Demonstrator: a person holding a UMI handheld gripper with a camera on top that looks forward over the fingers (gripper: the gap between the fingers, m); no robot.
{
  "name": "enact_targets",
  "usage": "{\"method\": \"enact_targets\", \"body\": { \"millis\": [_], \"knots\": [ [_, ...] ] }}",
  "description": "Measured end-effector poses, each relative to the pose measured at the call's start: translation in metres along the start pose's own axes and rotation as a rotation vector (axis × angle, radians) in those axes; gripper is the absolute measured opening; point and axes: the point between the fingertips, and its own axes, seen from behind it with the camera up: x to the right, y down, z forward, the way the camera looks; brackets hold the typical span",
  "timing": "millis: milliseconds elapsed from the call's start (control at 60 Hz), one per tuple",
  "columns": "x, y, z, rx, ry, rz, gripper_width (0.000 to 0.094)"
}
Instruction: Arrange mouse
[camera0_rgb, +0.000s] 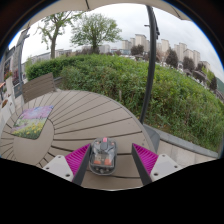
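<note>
A small transparent mouse (103, 155) with a dark body and orange inner parts lies on the round wooden slatted table (75, 115). It sits between my gripper's (111, 160) two fingers, nearer the left magenta pad (79, 157). A clear gap shows between the mouse and the right pad (144, 158). The fingers are open and the mouse rests on the table.
A mouse mat with a green landscape picture (31, 122) lies on the table to the left. Chair backs (12, 95) stand at the far left. A dark pole (151, 70) rises beyond the table. A green hedge and grass (150, 85) lie behind.
</note>
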Motion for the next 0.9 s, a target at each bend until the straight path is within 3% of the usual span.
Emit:
{"method": "enact_targets", "body": {
  "millis": [67,117,133,283,400,533,633,750,900],
  "knots": [
    [-0.002,0.003,0.004,-0.015,-0.001,0.022,0.0714],
    [-0.008,0.006,0.004,-0.031,-0.007,0.029,0.0467],
    [-0.007,0.007,0.004,-0.037,0.002,0.028,0.0447],
    [-0.024,-0.008,-0.007,-0.065,-0.021,0.009,0.0416],
    [-0.060,-0.084,-0.034,0.024,-0.055,0.011,0.0414],
    [-0.152,-0.171,-0.059,0.101,-0.141,0.019,0.0414],
    [-0.236,-0.206,-0.050,0.128,-0.188,0.010,0.0412],
    [-0.332,-0.187,-0.017,0.078,-0.228,0.004,0.0413],
    [-0.394,-0.098,0.037,-0.056,-0.196,-0.028,0.0413]
  ]
}}
